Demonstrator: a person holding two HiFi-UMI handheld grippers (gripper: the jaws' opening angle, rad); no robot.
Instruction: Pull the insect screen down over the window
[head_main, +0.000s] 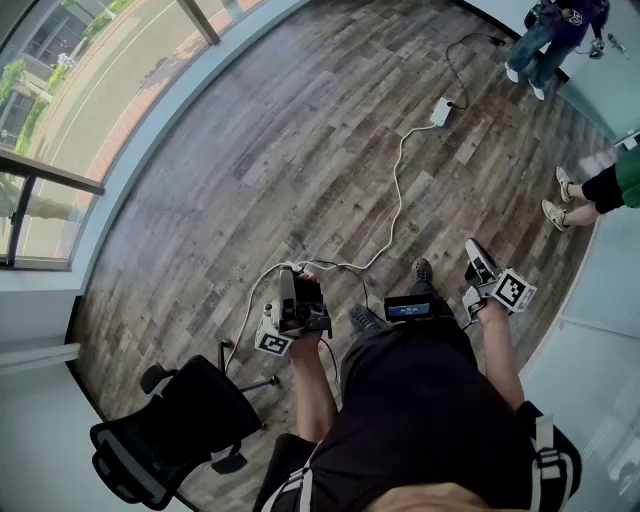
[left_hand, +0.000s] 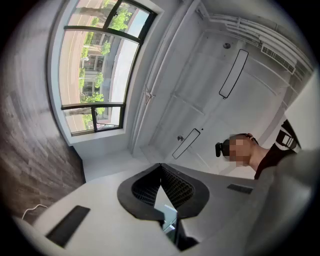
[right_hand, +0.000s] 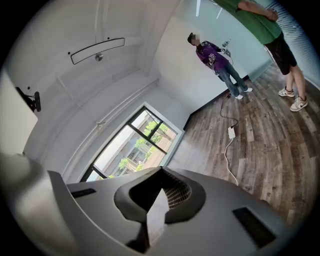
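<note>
The window runs along the upper left of the head view, with a dark frame and a pale sill; I cannot make out an insect screen on it. My left gripper is held in front of my body over the wooden floor, far from the window, tilted upward. In the left gripper view its jaws meet at the tips with nothing between them, and the window lies up and to the left. My right gripper is off to my right. Its jaws also meet, empty, with the window beyond them.
A black office chair stands at my lower left. A white cable runs across the floor to a power strip. Two people stand at the far right: one in purple, one in green.
</note>
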